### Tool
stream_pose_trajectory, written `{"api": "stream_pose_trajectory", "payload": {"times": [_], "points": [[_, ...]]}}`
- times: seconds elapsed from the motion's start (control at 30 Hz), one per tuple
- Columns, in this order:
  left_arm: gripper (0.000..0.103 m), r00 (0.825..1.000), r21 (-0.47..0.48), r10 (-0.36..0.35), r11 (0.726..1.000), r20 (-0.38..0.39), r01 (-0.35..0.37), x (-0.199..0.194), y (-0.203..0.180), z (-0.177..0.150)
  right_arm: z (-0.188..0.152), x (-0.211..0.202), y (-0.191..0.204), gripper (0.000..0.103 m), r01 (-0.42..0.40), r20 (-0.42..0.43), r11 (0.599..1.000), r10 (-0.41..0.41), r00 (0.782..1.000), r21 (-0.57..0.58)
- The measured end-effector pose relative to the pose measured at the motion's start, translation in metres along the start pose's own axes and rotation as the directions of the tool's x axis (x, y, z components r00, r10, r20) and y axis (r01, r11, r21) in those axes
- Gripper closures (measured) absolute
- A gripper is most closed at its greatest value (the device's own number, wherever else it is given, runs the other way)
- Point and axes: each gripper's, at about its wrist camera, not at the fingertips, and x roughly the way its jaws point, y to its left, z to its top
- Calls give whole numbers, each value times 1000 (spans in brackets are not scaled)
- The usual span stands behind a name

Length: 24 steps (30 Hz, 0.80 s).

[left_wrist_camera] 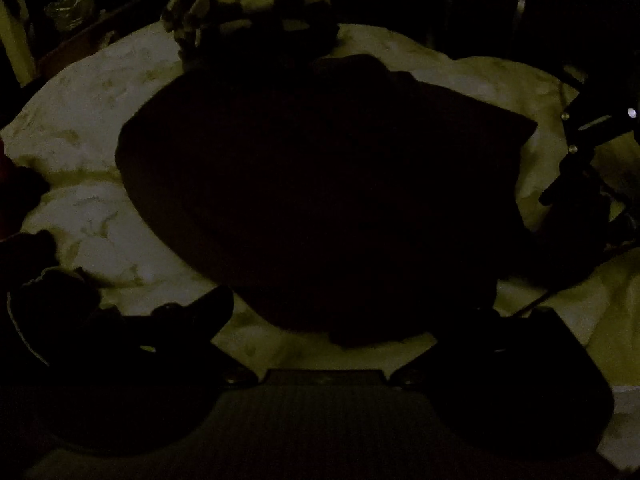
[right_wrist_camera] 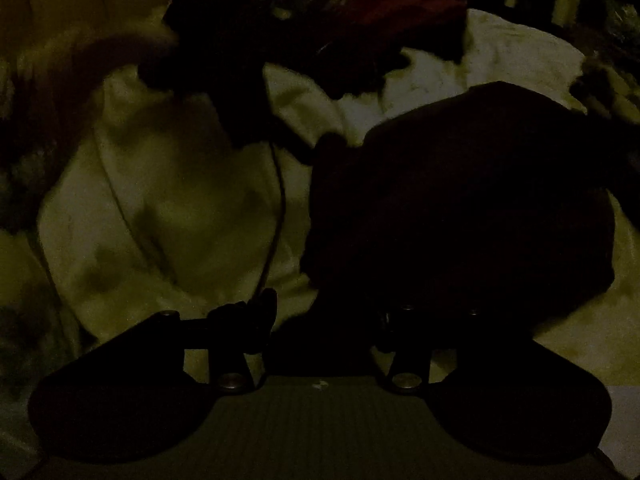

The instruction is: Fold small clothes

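The scene is very dark. A dark folded garment (left_wrist_camera: pixel 320 200) lies on a pale sheet (left_wrist_camera: pixel 88 120), filling the middle of the left wrist view. My left gripper (left_wrist_camera: pixel 332 320) sits at its near edge with fingers spread wide. In the right wrist view the same dark garment (right_wrist_camera: pixel 460 208) lies to the right. My right gripper (right_wrist_camera: pixel 324 320) has its fingers apart, the right finger against the garment's near edge, the left fingertip (right_wrist_camera: pixel 260 316) over the sheet (right_wrist_camera: pixel 168 200). The right gripper also shows at the right edge of the left wrist view (left_wrist_camera: pixel 580 152).
A checkered cloth (left_wrist_camera: pixel 256 4) lies bunched at the far edge of the sheet. Dark clothes (left_wrist_camera: pixel 48 300) lie at the left. A thin cable (right_wrist_camera: pixel 280 200) hangs over the sheet. Reddish and dark clothes (right_wrist_camera: pixel 380 20) are heaped at the back.
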Motion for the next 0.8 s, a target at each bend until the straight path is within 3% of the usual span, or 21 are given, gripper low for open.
{"api": "stream_pose_trajectory", "payload": {"times": [0.1,0.13,0.2,0.27,0.3,0.4,0.5,0.57,0.67,0.8], "points": [[3,1000,-9,11,1000,-25,-12,21,0,1,1,15,-5,29,32,-53,999,-31,998,20],[5,1000,-19,-8,1000,-30,7,28,0,3,0,19,-10,49,18,-54,998,-14,998,58],[26,997,-39,-56,998,-47,55,39,-1,4,-6,23,-22,95,-11,-73,992,20,997,123],[82,993,-64,-109,992,-51,105,46,1,4,-10,17,-29,96,-9,-61,990,17,998,144],[90,993,-79,-108,991,-48,104,48,3,4,-13,6,-35,96,-28,-22,983,33,999,179],[92,995,-104,-99,990,-14,98,39,15,3,-15,-31,-67,96,-48,112,950,13,994,310],[93,998,-161,-52,985,48,59,12,40,-1,-30,-82,-104,96,-95,257,886,-28,966,454],[93,997,-199,19,980,76,-3,-10,61,-4,-47,-119,-134,96,-99,338,826,-116,934,556],[94,982,-227,182,960,57,-165,-39,93,-13,-70,-166,-173,96,-21,372,743,-310,875,669],[94,929,-250,370,897,-21,-364,-65,134,-28,-97,-203,-216,96,112,310,616,-534,786,780]]}}
